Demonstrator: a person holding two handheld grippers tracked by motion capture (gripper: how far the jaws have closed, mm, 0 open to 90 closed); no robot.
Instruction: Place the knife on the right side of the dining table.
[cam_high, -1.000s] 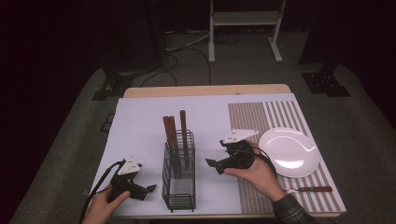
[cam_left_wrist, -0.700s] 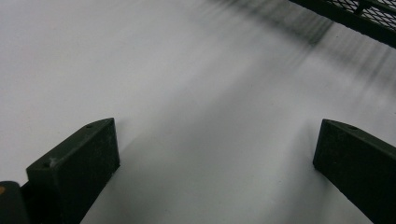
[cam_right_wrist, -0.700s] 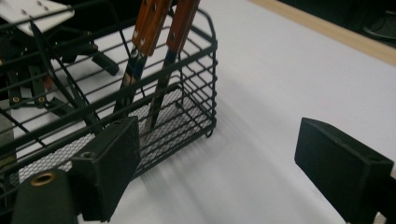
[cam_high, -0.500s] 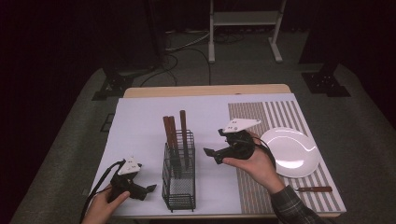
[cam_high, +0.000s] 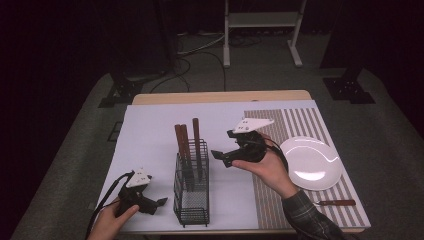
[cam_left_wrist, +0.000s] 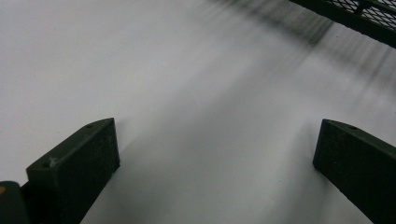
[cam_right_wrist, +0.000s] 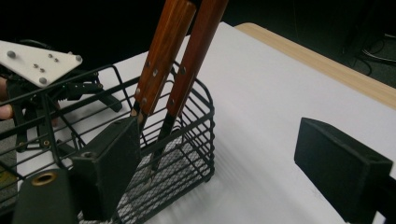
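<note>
A black wire basket (cam_high: 192, 206) stands on the white table cover and holds three wooden-handled utensils (cam_high: 186, 142) upright. My right gripper (cam_high: 218, 156) hovers open just right of the basket, its jaws pointing left at it. In the right gripper view the basket (cam_right_wrist: 198, 122) and two wooden handles (cam_right_wrist: 166, 51) rise between and left of my open right gripper (cam_right_wrist: 219, 144). My left gripper (cam_high: 161, 202) rests low at the front left of the basket. In the left gripper view, the open left gripper (cam_left_wrist: 217, 144) has only white cover between its jaws, with the basket's base (cam_left_wrist: 369, 18) ahead.
A white plate (cam_high: 311, 163) lies on a striped placemat (cam_high: 270, 200) at the right. One more wooden-handled utensil (cam_high: 337, 202) lies at the placemat's front edge. The left hand's gripper (cam_right_wrist: 39, 65) shows beyond the basket in the right gripper view.
My right gripper has risen and moved left, away from the plate and closer to the basket. The left gripper has stayed put.
</note>
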